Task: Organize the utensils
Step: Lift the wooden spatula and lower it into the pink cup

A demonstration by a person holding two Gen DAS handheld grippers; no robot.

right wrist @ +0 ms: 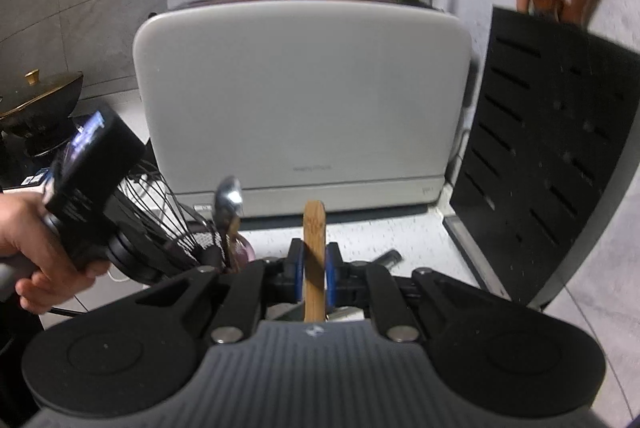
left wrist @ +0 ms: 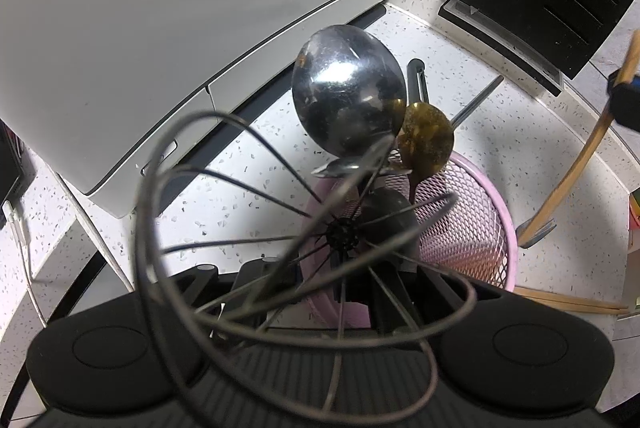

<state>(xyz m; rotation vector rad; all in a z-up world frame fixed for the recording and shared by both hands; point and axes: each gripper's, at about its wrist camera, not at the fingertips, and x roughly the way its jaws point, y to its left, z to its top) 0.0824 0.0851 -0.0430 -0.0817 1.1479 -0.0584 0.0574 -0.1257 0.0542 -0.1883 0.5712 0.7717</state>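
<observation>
In the left wrist view, my left gripper (left wrist: pixel 340 280) is shut on a wire whisk (left wrist: pixel 224 228), whose loops fill the foreground above a pink mesh holder (left wrist: pixel 480 224). The holder contains a large steel spoon (left wrist: pixel 348 88) and a brownish spoon (left wrist: pixel 426 138). In the right wrist view, my right gripper (right wrist: pixel 314 270) is shut on a wooden utensil (right wrist: pixel 314 228), held upright between blue pads. That utensil also shows in the left wrist view (left wrist: pixel 576 164), right of the holder. The whisk (right wrist: pixel 160 212) and steel spoon (right wrist: pixel 228 196) show at left.
A white toaster (right wrist: pixel 300 108) stands behind the holder on a speckled counter (left wrist: pixel 240 188). A black knife block (right wrist: pixel 552 148) stands at right with wooden handles in it. Wooden chopsticks (left wrist: pixel 568 300) lie on the counter. A dark peeler-like tool (left wrist: pixel 418 76) lies beyond the holder.
</observation>
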